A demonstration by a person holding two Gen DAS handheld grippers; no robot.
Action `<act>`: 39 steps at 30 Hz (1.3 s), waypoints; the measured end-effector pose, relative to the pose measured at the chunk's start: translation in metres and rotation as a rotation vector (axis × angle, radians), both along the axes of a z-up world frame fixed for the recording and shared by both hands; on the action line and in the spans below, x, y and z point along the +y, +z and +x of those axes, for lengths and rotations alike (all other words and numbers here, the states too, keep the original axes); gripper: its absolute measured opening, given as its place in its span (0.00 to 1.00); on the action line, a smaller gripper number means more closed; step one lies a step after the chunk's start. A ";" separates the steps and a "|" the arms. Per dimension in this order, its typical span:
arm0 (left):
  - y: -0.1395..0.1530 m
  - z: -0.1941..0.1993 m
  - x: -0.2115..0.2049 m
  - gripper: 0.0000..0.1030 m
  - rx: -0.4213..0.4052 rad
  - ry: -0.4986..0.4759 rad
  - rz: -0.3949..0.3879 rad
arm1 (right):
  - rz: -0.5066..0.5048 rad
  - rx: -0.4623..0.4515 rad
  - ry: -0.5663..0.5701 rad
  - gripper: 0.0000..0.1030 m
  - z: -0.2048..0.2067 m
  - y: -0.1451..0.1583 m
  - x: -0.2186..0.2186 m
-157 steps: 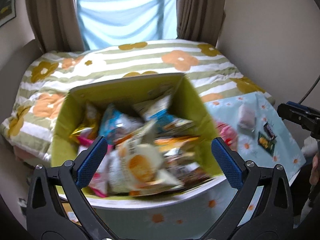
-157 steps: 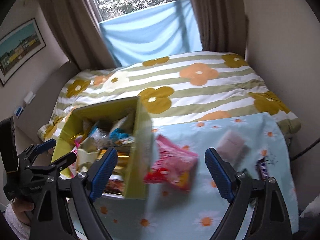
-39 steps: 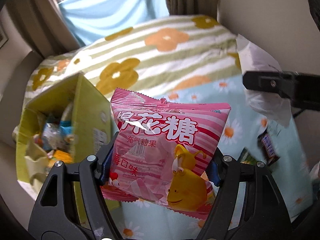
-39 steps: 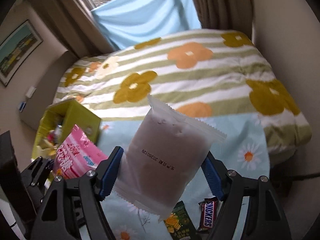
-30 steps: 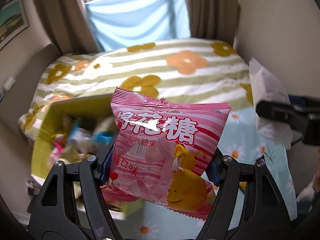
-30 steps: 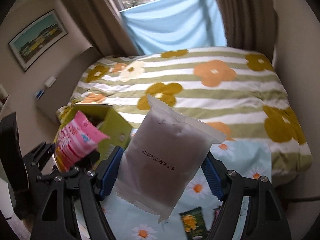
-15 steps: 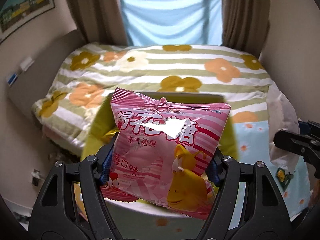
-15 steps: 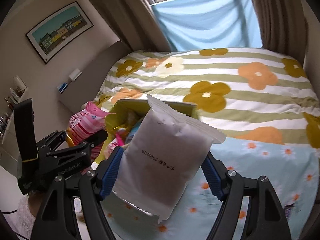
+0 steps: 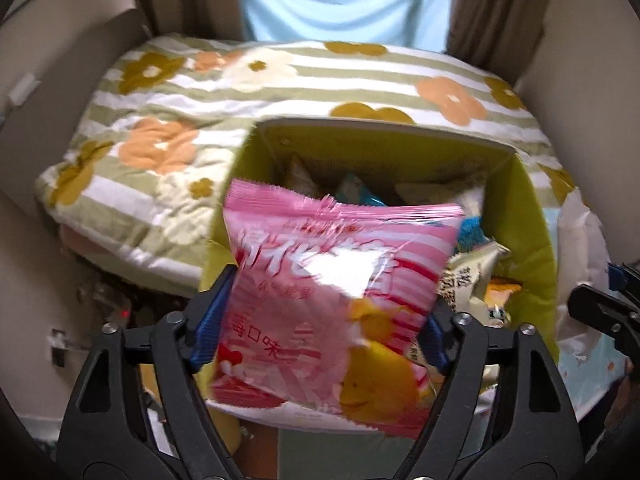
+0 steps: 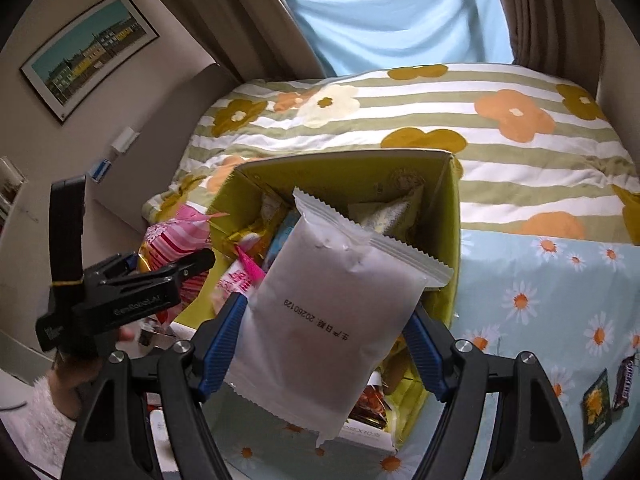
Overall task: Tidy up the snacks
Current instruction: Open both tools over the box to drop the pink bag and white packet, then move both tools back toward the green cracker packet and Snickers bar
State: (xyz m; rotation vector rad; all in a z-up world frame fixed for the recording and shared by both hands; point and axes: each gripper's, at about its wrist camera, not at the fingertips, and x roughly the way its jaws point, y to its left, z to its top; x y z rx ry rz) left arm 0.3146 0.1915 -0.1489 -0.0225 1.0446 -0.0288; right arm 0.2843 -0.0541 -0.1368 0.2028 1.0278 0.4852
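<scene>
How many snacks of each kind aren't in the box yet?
Pink bag: 1
White packet: 1
Green packet: 1
Chocolate bar: 1
Total: 4
The snacks already inside the box are too jumbled to count.

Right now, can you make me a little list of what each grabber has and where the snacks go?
left hand-held gripper: jaws just opened wide, pink marshmallow bag between them, over the box
right hand-held gripper: shut on white frosted packet
box: yellow-green, open, full of snacks
cloth: blue with daisies, two small snacks lying on it
</scene>
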 end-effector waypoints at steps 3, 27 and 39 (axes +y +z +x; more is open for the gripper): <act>-0.003 -0.003 -0.001 1.00 -0.003 -0.007 0.001 | -0.028 0.010 -0.010 0.70 -0.002 -0.004 0.000; 0.007 -0.034 0.005 1.00 -0.034 0.022 -0.043 | -0.119 -0.092 -0.009 0.98 -0.011 0.005 -0.011; 0.027 -0.033 -0.035 1.00 -0.101 -0.125 -0.051 | -0.115 -0.120 -0.159 0.98 -0.031 0.022 -0.044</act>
